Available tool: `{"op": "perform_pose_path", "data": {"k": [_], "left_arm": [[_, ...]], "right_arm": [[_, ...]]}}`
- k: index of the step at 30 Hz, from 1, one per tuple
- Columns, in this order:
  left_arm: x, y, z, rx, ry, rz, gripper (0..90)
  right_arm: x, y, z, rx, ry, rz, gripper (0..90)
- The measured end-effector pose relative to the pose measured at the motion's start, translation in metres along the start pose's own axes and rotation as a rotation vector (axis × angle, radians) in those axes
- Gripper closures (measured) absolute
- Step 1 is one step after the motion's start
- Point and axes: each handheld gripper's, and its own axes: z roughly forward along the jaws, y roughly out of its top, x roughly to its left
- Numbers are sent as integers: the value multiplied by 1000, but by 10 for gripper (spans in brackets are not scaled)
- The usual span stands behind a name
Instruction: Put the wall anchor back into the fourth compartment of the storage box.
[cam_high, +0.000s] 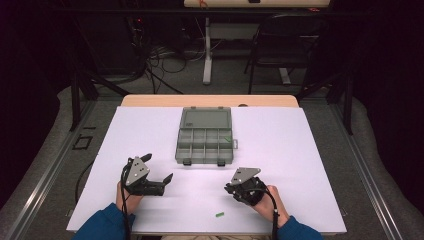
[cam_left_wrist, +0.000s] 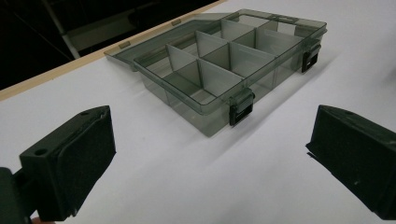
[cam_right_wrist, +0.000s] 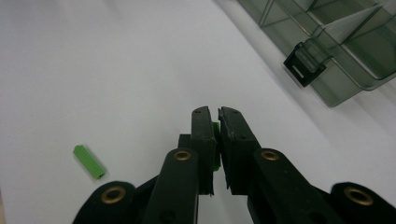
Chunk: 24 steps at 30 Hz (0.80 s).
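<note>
Seen from the high view: a white surface (cam_high: 280, 150) carrying a smoky transparent compartment box (cam_high: 205, 141) near the middle of the far edge, lid (cam_high: 206, 118) folded flat back toward that edge. Two rows of compartments divided by clear partitions, two black latches (cam_left_wrist: 241, 107) on the near wall. Something small and green (cam_high: 227, 139) in a compartment at the box's right end; too small to identify further.

Left gripper (cam_high: 155, 171) held low over the near-left part of the surface, gripped by the left hand (cam_high: 127, 197) in a blue sleeve. Jaws spread wide, nothing between them. In the left gripper view, the two black pads at either side of the frame, with the box's near-left corner straight ahead and bare white surface between.

Right gripper (cam_high: 231, 187) over the near-right part of the surface, held by the right hand (cam_high: 272, 202), cable trailing back along the wrist. In the right gripper view, jaws nearly pressed together, pinching a small green piece (cam_right_wrist: 215, 144) whose edge just peeks out of the gap.

A loose green wall plug (cam_right_wrist: 88, 162), ribbed and cylindrical, lying flat on the surface near the near edge, between the two grippers and apart from both, touching neither
</note>
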Motion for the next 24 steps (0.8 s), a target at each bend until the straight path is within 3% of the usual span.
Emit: {"op": "perform_pose_path", "data": {"k": [24], "left_arm": [[0, 0, 1, 0, 1, -4, 1]], "right_arm": [[-14, 6, -4, -25, -48, 2, 843]]}}
